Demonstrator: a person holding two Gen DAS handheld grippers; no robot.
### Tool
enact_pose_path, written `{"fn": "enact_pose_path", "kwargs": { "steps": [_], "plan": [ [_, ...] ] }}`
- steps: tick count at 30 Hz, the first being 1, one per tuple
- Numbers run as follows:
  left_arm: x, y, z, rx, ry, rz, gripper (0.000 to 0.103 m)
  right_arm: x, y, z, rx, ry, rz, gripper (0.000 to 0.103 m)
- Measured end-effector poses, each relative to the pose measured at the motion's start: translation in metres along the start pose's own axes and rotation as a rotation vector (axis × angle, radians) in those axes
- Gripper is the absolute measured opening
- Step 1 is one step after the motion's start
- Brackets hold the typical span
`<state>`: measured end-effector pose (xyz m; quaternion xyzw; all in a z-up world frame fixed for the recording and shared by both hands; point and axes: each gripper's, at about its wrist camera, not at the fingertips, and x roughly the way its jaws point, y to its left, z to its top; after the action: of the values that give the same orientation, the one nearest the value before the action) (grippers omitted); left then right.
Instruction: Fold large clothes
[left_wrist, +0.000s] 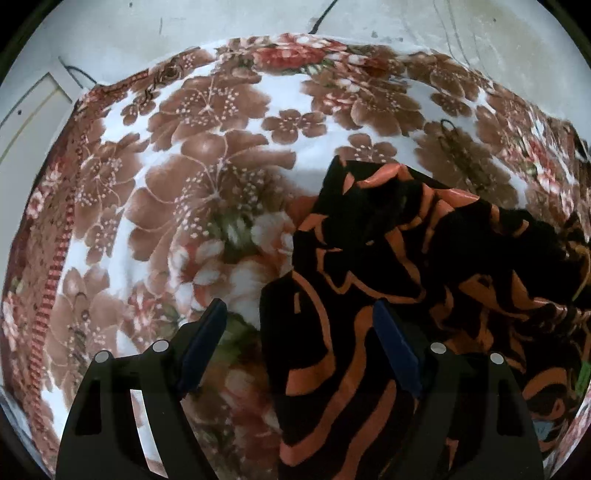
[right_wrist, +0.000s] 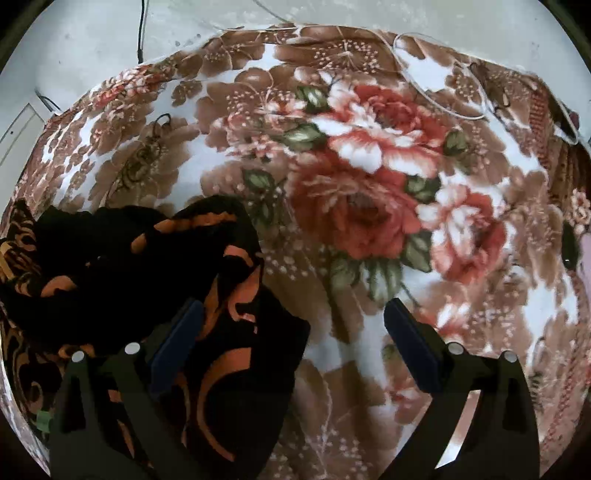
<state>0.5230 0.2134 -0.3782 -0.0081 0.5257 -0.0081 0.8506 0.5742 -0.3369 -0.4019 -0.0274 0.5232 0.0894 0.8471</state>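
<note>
On my left wrist camera, the left gripper (left_wrist: 299, 314) hangs with its fingers spread wide and nothing between them, above the left edge of the black and orange garment (left_wrist: 417, 266). That garment lies crumpled on the floral blanket (left_wrist: 192, 177), filling the right side of this view.

On my right wrist camera, the right gripper (right_wrist: 293, 314) is likewise spread apart and holding nothing, over the garment's right edge (right_wrist: 155, 266). The cloth bunches to the lower left, with the blanket's red roses (right_wrist: 369, 184) beyond

A floral blanket (right_wrist: 369, 192) covers the bed beside a pale wall (left_wrist: 184, 22).
</note>
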Motion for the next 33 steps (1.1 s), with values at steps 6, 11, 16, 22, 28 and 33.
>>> {"fn": "enact_pose_path", "kwargs": {
  "steps": [6,11,16,22,28,33],
  "plan": [
    [0.021,0.005,0.022,0.019,-0.011,-0.004,0.080,-0.010,0.001,0.009,-0.051,-0.099,0.037,0.097],
    [0.031,0.000,0.025,0.040,-0.012,-0.028,0.080,-0.025,-0.022,0.006,-0.072,-0.094,0.028,0.097],
    [0.040,-0.003,0.020,0.035,-0.001,-0.038,0.080,0.013,-0.019,0.005,-0.185,-0.031,-0.038,0.097],
    [0.042,-0.009,0.022,0.032,-0.009,-0.055,0.080,0.035,0.011,0.023,-0.273,-0.063,0.018,0.097],
    [0.038,-0.008,0.027,0.002,-0.029,-0.093,0.080,0.021,0.020,0.037,-0.288,-0.027,0.270,0.097],
    [0.041,-0.002,0.027,-0.005,-0.026,-0.091,0.080,0.034,0.028,0.042,-0.336,0.015,0.305,0.097]
  ]
}}
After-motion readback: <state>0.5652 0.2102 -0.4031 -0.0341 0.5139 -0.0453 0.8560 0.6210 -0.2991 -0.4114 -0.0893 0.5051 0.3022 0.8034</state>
